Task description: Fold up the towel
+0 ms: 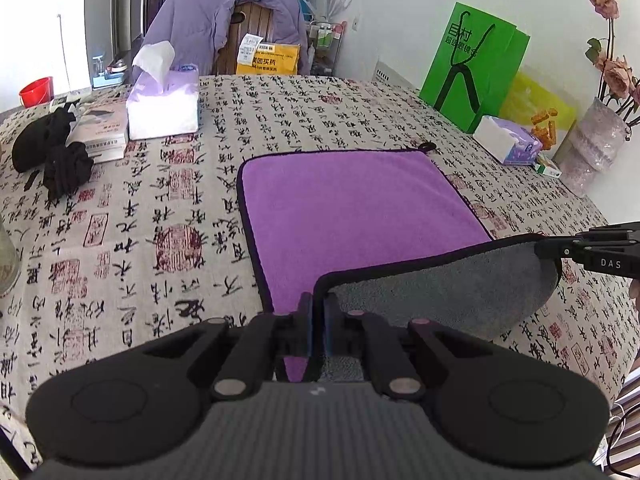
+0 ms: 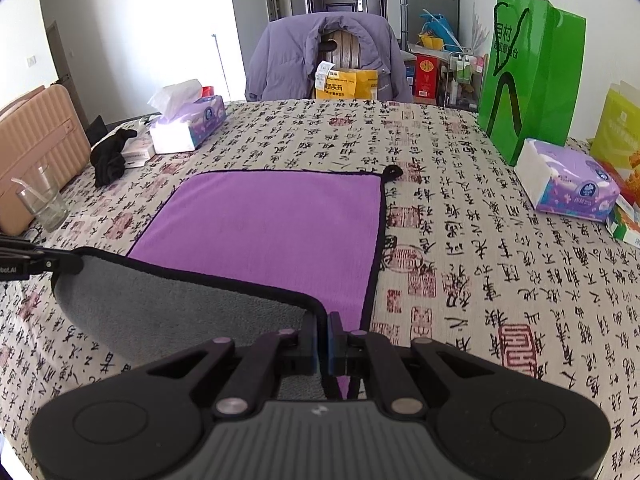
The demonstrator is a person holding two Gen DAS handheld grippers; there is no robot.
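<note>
A purple towel with a dark hem and grey underside lies flat on the patterned tablecloth; it also shows in the right wrist view. Its near edge is lifted and curled over, grey side facing me. My left gripper is shut on the near left corner. My right gripper is shut on the near right corner. Each gripper shows in the other's view, the right one and the left one, holding the raised edge taut above the table.
A tissue box, black cloth and a drinking glass sit on the left. A green bag, second tissue pack and flower vase stand on the right. A chair with a purple jacket is behind the table.
</note>
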